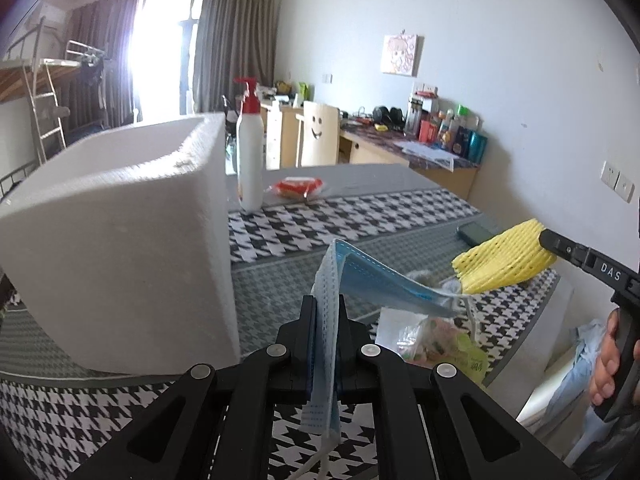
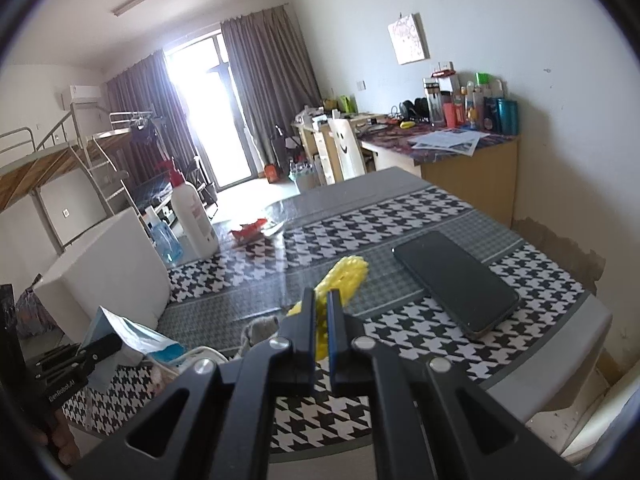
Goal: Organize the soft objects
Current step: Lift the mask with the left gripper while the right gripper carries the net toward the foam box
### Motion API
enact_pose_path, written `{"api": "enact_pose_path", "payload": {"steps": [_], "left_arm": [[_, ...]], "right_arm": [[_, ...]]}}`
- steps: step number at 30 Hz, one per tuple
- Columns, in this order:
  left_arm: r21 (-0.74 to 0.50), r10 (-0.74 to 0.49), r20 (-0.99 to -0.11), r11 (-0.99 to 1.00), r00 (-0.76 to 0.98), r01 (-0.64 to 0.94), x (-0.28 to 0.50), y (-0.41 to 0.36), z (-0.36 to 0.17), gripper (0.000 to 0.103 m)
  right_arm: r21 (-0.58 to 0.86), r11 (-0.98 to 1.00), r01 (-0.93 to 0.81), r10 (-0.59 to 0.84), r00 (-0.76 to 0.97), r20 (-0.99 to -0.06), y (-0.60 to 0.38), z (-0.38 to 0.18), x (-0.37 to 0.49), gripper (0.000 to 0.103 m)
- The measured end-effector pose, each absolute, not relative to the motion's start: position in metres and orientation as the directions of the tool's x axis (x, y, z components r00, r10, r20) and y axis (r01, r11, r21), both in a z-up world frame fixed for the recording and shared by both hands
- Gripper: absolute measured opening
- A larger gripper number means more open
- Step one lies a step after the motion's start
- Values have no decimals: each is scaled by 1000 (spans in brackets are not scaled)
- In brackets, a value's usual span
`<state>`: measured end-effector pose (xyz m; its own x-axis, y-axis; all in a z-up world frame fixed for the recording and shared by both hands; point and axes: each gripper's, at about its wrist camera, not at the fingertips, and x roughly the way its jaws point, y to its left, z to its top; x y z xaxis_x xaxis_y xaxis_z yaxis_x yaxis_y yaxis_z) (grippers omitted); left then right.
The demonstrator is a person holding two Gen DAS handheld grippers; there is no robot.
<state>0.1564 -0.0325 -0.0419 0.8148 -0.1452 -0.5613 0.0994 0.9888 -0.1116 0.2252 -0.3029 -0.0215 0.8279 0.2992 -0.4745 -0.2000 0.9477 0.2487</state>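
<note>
While a mask (image 1: pixel 360 276) is clamped in the left gripper (image 1: pixel 325 312) and yellow foam net (image 2: pixel 340 280) in the right gripper (image 2: pixel 320 300), neither is yet placed in the box (image 1: pixel 120 240)

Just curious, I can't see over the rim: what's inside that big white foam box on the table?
The foam box is seen only from outside in both views. Its open top shows a strip of inner wall, nothing more; the near walls hide the bottom, so any contents cannot be told.
</note>
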Motion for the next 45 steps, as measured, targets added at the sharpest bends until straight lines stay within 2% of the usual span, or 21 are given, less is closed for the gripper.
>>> {"api": "enact_pose_path", "payload": {"steps": [6,22,45], "left_arm": [[-114,-146,-538,988,830,100,150,-33,-32,7],[-109,-148,-496,988,855,108,139,-29,-11,7],[-75,-80,-423,996,903,53,141,-19,25,7]], "right_arm": [[252,945,-210,304,847,-436,-306,-12,217,7],[250,926,-283,365,838,-406,-289,2,210,7],[212,912,-351,407,842,-355,-271,25,211,7]]}}
